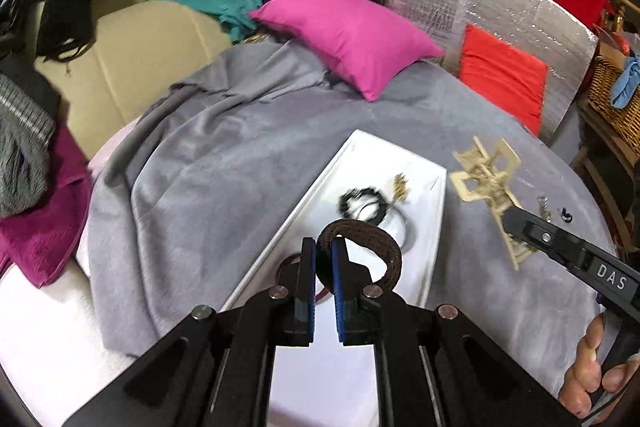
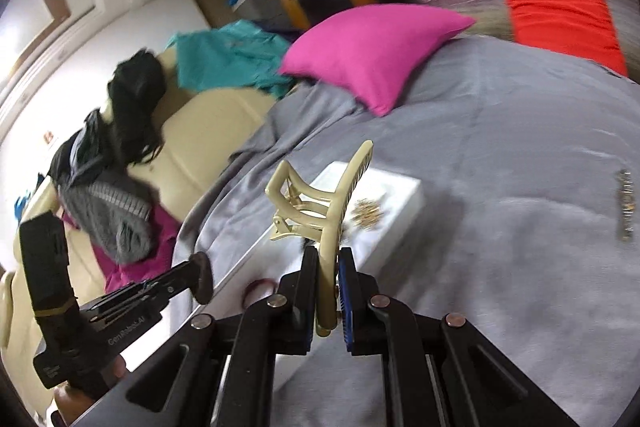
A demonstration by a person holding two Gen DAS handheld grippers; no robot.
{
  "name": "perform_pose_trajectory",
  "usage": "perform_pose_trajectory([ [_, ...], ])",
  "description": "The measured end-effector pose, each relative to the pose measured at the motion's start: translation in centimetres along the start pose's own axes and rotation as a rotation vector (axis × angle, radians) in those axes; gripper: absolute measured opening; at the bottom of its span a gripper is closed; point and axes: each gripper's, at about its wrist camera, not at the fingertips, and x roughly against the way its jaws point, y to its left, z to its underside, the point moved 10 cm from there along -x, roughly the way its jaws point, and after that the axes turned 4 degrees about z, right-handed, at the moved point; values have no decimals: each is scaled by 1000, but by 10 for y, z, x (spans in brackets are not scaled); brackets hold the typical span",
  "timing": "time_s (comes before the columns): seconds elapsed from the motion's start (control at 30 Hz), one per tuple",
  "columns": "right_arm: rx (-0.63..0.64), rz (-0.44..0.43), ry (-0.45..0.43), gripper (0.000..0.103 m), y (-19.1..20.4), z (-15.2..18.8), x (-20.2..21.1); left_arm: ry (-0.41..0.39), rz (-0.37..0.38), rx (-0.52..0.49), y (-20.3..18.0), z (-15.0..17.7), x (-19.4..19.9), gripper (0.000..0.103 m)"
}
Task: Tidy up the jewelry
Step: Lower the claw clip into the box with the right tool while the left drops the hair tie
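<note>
Fingers of the left gripper (image 1: 324, 263) pinch a soft brown hair tie (image 1: 362, 231), low centre, over the white tray (image 1: 280, 227). At bottom centre, right gripper (image 2: 328, 279) clamps the cream claw clip (image 2: 320, 203) by one stiff, light, probably slippery prong.

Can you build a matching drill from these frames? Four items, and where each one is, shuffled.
Items:
1. brown hair tie
2. beige claw clip
3. black beaded bracelet
4. pink pillow

Places:
A. lying in the white tray
B. pinched in the right tool
C. on the grey blanket, far end
D. pinched in the left tool

Pairs: 1-D, 2-B, 3-A, 4-C
</note>
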Motion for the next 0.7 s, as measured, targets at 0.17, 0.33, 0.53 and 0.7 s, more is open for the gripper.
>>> perform_pose_trajectory([
  [0.17, 22, -24, 50, 12, 39, 18, -27, 54, 1, 23, 12, 17, -5, 7],
  [0.33, 70, -10, 117, 12, 58, 33, -54, 126, 34, 45, 15, 34, -16, 8],
  [0.53, 77, 11, 192, 12, 56, 46, -78, 158, 76, 54, 11, 41, -19, 8],
  [0.7, 74, 17, 227, 12, 53, 46, -88, 177, 88, 45, 8, 46, -21, 8],
])
